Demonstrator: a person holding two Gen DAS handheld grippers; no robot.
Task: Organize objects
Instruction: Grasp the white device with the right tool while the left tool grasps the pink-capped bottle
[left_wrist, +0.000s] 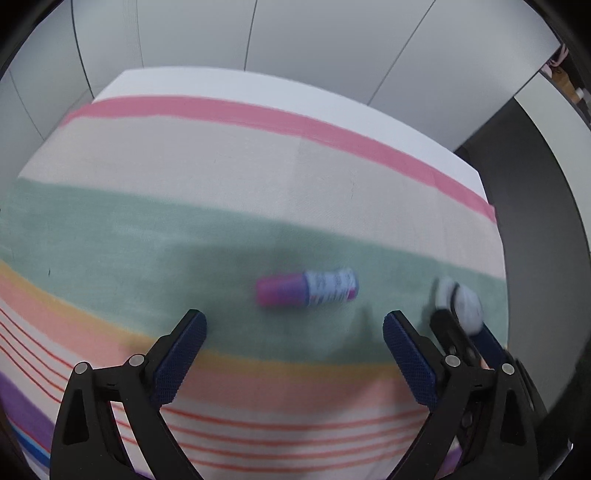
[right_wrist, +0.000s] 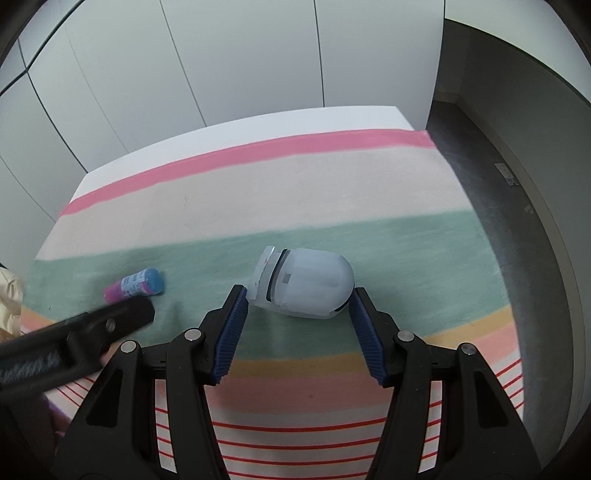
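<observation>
Reaching down over the striped cloth (left_wrist: 229, 173), the left tongs (left_wrist: 294, 325) stand with their blue pads wide apart and nothing between them; they hang over the near part of the counter (right_wrist: 258, 118), where the thin red lines and the peach and yellow bands of the cloth run; just beyond their tips, on the green band, lies a small tube (left_wrist: 308, 291) on its side, pink at one end with a pale printed label toward the other, blurred in the left view; it touches neither pad; in the right view the same tube shows a blue end cap and lies toward the left edge of the counter, with one black finger of the left tongs passing just in front of it.

The right tongs (right_wrist: 298, 295) are clamped on a translucent white plastic object (right_wrist: 306, 282), rounded at one end and with a flat hinged plate and a dark slot at the other; its rounded end presses against the right pad and its plate end against the left pad; it sits on the green band, toward the right edge of the counter and well apart from the tube.

Farther off the cloth runs cream and then pink; past it a bare white strip of the counter reaches the far edge, with pale wall panels (right_wrist: 240, 55) behind and dark floor (right_wrist: 480, 177) to the right.
</observation>
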